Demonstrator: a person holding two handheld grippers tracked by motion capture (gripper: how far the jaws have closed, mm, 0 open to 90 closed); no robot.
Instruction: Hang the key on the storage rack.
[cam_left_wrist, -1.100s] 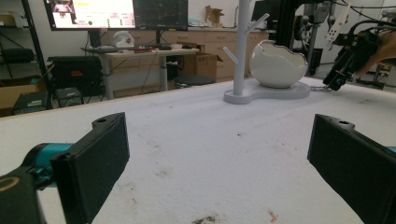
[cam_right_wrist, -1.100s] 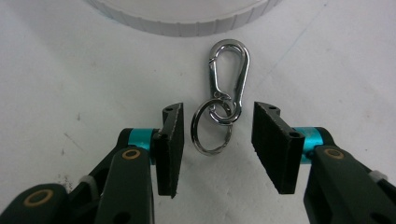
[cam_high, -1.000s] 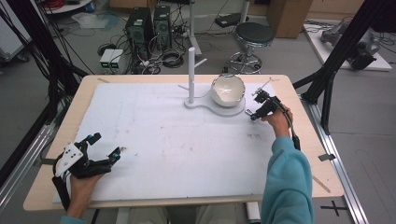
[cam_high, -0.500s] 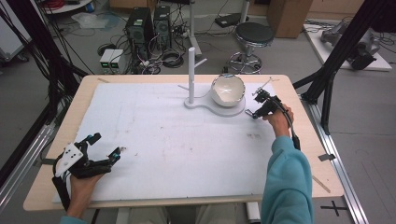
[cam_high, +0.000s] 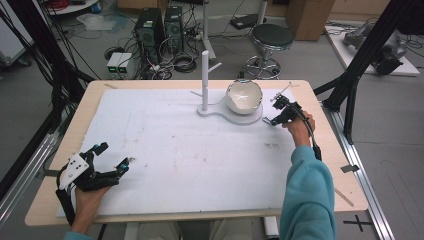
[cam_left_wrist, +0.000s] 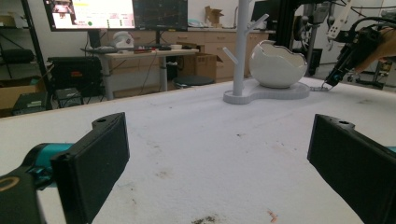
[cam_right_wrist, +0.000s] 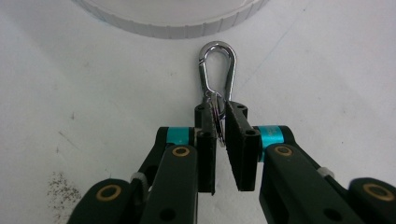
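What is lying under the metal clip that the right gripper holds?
Under the carabiner lies the bare white table cover, just in front of the round white base. The right gripper pinches its ring end, so that part is covered by the jaws.

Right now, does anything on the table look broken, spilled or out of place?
The white bowl on the stand's base has a jagged rim like a cracked eggshell; damage or design, I cannot tell. The white table cover carries dark specks and smudges. The carabiner lies flat beside the base, its ring pinched by the right gripper.
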